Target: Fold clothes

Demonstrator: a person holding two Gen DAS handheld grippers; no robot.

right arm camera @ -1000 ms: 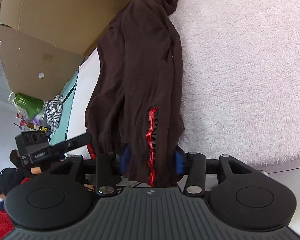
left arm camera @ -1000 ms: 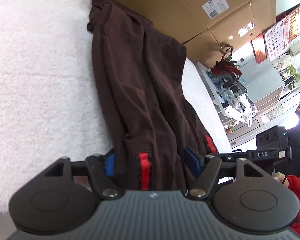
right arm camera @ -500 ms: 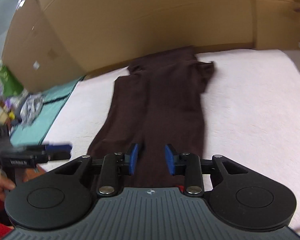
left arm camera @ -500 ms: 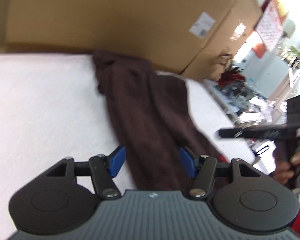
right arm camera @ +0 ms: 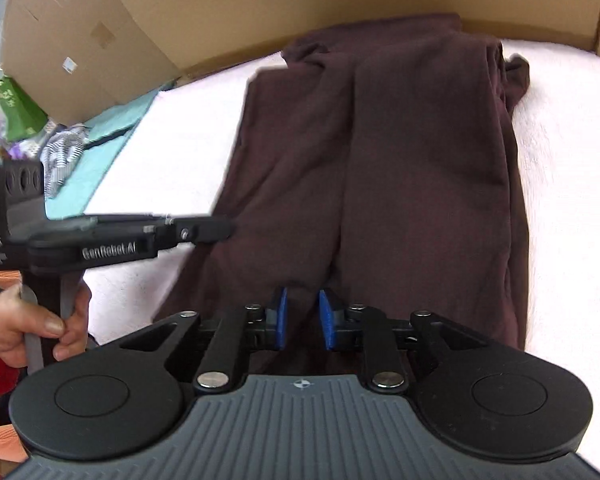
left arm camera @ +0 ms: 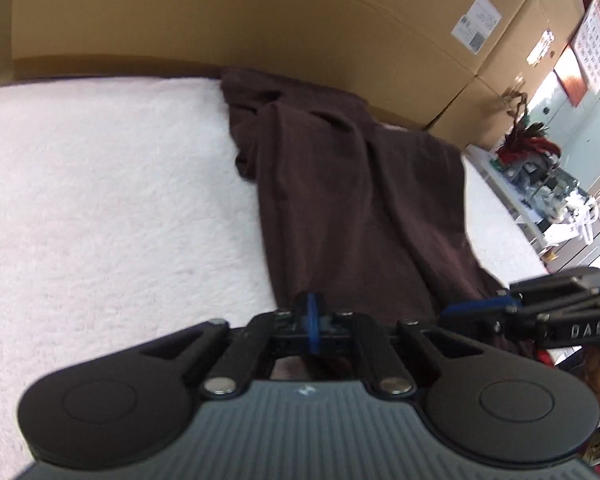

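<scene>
One dark brown garment (left arm camera: pixel 352 200) is the whole job here, looks like a pair of trousers, lying lengthwise on a fluffy white cover (left arm camera: pixel 100 200) over the tabletop. Its far end is bunched up right against a big cardboard box (left arm camera: pixel 260 12), and the near end comes down toward both cameras.

The left gripper (left arm camera: pixel 312 322) has its jaws clenched, blue pads pressed flat against each other with no gap showing. They sit right at the near edge of the brown fabric, but honestly I can't tell if any cloth is pinched in there or if they're just shut over it.

The right gripper (right arm camera: pixel 303 318) has its jaws partly apart, a narrow gap between the blue pads (right arm camera: pixel 327 320), with brown fabric visible in and behind that gap. They aren't squeezed onto it as far as I can see.

From the right wrist view you can see the left gripper sticking in from the side, held in a hand (right arm camera: pixel 32 328), its tip just over the garment's left edge. Off past that there's a teal cloth (right arm camera: pixel 100 148) and a green bag (right arm camera: pixel 16 108).
</scene>
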